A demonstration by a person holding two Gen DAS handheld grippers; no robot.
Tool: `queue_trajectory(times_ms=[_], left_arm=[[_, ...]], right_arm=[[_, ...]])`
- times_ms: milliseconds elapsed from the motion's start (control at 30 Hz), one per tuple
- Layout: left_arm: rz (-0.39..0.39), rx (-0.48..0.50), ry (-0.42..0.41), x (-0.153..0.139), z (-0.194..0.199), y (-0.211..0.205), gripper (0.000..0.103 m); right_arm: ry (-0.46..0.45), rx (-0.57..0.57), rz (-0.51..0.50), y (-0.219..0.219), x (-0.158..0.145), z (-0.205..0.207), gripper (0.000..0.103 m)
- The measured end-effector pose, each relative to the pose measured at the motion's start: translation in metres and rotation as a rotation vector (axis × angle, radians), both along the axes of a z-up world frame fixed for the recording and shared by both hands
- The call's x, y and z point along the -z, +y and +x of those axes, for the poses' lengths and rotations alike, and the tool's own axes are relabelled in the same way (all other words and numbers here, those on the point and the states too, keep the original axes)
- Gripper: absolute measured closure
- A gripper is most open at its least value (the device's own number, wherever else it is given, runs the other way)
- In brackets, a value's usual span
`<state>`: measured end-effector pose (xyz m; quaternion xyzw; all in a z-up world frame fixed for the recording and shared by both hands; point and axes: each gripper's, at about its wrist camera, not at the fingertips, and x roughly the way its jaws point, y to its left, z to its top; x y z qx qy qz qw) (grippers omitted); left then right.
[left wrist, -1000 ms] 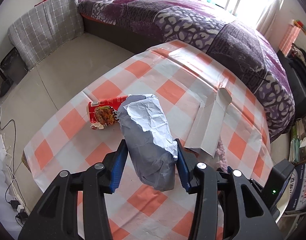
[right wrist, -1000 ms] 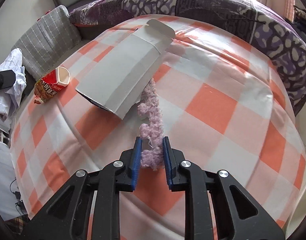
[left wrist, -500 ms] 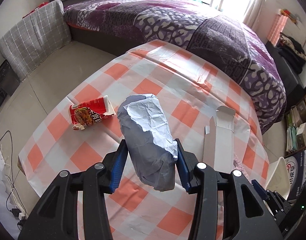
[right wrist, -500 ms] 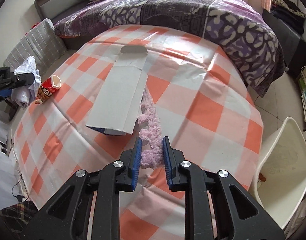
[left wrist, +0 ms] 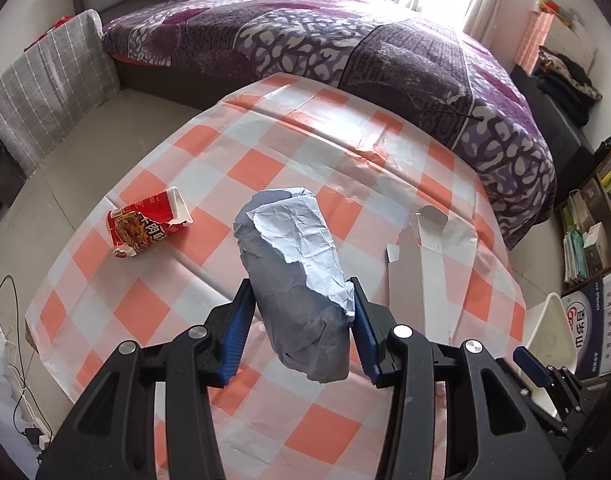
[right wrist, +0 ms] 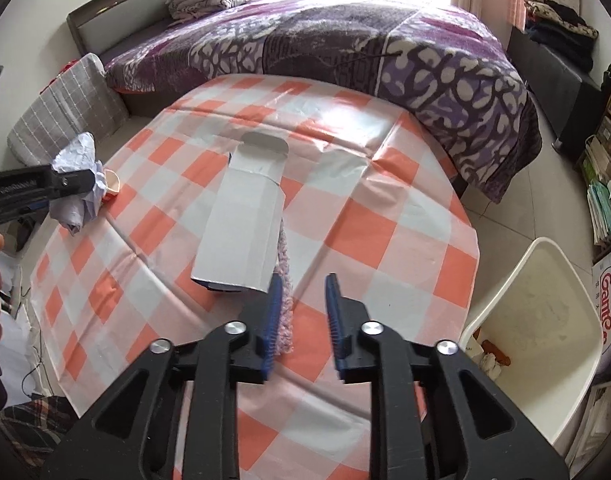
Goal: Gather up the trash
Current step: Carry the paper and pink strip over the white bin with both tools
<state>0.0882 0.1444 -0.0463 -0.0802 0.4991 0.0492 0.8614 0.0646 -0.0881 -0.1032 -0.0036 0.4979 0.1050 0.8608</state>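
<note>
- While the left gripper (left wrist: 301,320) hangs above the checked tablecloth (left wrist: 265,168), its blue pads press both sides of a crumpled paper wad (left wrist: 293,276); the wad is gripped and held clear of the cloth, its upper end sticking out past the fingertips.
- On the tablecloth, toward its left edge in the left wrist view, lies a torn red snack carton (left wrist: 147,226) on its side, apart from the wad; small torn bits lie just beside it.
- On the tablecloth, toward its right side in that view, lies a flattened white cardboard box (left wrist: 419,264) with its flap open.
- Over the near part of the tablecloth the right gripper (right wrist: 303,312) has its jaws opening, now at a middling gap; a fuzzy pink strip (right wrist: 284,280) lies against the inner face of the left finger, the right pad standing clear of it; whether the strip still hangs from that pad or rests on the cloth I cannot tell.
- The strip runs up along the cardboard box's right edge.
- Off the tablecloth's right edge stands a white bin (right wrist: 541,332) with a few scraps at its bottom.
- Beyond the tablecloth's far edge is a bed (right wrist: 345,48) with a purple patterned cover.
</note>
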Motion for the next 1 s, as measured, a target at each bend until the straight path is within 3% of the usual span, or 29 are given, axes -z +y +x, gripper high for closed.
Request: queue_trajectory(times_ms=[233,333,367,400,433,467,767,1000], left_arm=[[-0.007,-0.017,0.012,0.004,0.002,0.008,0.057],[-0.006,-0.016,0.017,0.006,0.002,0.010,0.057],[-0.004,-0.015,0.018,0.006,0.002,0.011,0.056],[-0.002,-0.015,0.020,0.007,0.002,0.011,0.056],[0.000,-0.016,0.021,0.007,0.002,0.012,0.056],[-0.001,-0.018,0.022,0.008,0.002,0.013,0.057],[-0.004,-0.030,-0.037,-0.005,-0.003,0.012,0.056],[-0.006,-0.026,-0.069,-0.013,-0.003,0.005,0.056]], right_arm=[[0.084,-0.093,-0.092,0.031,0.042,0.005,0.033],[0.106,-0.096,-0.126,0.037,0.055,0.010,0.032],[0.123,-0.102,-0.132,0.037,0.060,0.012,0.038],[0.115,-0.109,-0.137,0.039,0.060,0.012,0.066],[0.102,-0.114,-0.143,0.041,0.058,0.011,0.079],[0.076,-0.111,-0.163,0.043,0.053,0.010,0.081],[-0.284,-0.112,-0.151,0.052,-0.025,-0.020,0.082],[-0.376,-0.057,-0.082,0.032,-0.060,-0.023,0.082]])
